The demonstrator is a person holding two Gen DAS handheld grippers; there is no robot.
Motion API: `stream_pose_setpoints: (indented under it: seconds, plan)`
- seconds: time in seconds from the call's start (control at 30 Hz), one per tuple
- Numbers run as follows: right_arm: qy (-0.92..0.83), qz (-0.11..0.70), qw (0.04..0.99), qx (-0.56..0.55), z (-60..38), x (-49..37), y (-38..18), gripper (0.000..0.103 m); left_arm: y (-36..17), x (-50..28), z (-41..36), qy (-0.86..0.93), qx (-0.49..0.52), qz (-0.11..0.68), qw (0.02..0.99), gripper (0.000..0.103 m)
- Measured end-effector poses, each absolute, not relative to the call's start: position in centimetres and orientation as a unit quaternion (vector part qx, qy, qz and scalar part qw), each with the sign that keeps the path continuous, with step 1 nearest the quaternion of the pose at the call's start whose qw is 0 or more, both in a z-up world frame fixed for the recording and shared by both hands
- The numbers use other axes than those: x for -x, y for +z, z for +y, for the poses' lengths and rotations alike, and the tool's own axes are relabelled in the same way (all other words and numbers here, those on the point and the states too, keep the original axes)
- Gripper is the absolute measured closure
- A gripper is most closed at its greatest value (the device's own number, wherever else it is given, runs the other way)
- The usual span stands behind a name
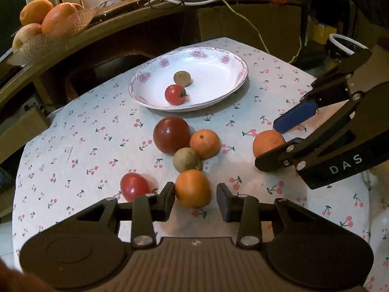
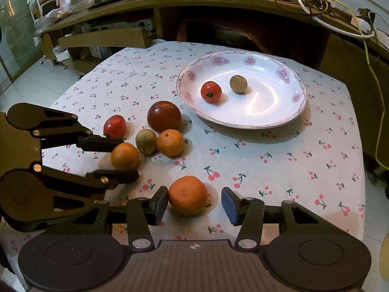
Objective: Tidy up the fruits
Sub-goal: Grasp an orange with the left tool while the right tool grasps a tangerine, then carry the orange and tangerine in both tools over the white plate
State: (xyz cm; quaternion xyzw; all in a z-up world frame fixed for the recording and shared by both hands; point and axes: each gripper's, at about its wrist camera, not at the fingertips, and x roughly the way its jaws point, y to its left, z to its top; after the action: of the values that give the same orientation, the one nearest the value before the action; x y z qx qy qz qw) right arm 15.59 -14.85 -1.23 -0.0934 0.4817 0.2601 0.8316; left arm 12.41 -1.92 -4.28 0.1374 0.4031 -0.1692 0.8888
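Left tongs (image 1: pixel 195 200) straddle an orange (image 1: pixel 192 188) on the desk (image 1: pixel 73 160), jaws slightly apart, right pad clear. Right tongs (image 2: pixel 194 203) stand wider around another orange (image 2: pixel 187 194), not gripping. Far plate (image 1: pixel 214 63) holds a tomato (image 1: pixel 175 94).

Tablecloth (image 1: pixel 80 146): white, small red cherry print with green stems.
Plate (image 1: pixel 218 63): white, pink flower pattern round rim, thin dark edge line.
On plate: cherry tomato (image 1: pixel 175 94) bright red, green stalk; small round fruit (image 1: pixel 182 78) dull olive-brown, kind hard to tell.
On cloth: large tomato (image 1: pixel 171 135) dark red-brown; tangerines (image 1: pixel 205 143) orange; brownish-green fruit (image 1: pixel 186 159); red tomato (image 1: pixel 134 186).
Left gripper (image 1: pixel 195 198): black, blue pad on one finger.
Right gripper (image 2: pixel 194 202): black, blue pad likewise.
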Motion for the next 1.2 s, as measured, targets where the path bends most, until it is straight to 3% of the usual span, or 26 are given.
stream_pose_setpoints:
  seconds: [0.2, 0.27, 0.33, 1.2]
  plan:
    - [0.258, 0.483, 0.831, 0.096, -14.7, -15.7, -1.5, 0.048, -4.3, -12.5, -1.7, -0.168, -0.132, 0.404, 0.890, 0.057]
    - [0.259, 0.483, 0.831, 0.098, -14.7, -15.7, -1.4, 0.055, -4.2, -12.5, -1.6, -0.167, -0.128, 0.406, 0.889, 0.059]
    - [0.261, 0.488, 0.828, 0.094, -14.6, -15.7, -1.4, 0.068, -4.0, -12.5, -1.7, -0.166, -0.130, 0.405, 0.890, 0.065]
    - [0.243, 0.463, 0.849, 0.079, -14.8, -16.2, 1.0, 0.068, -1.2, -14.1, -3.3, -0.167, -0.125, 0.377, 0.902, 0.067]
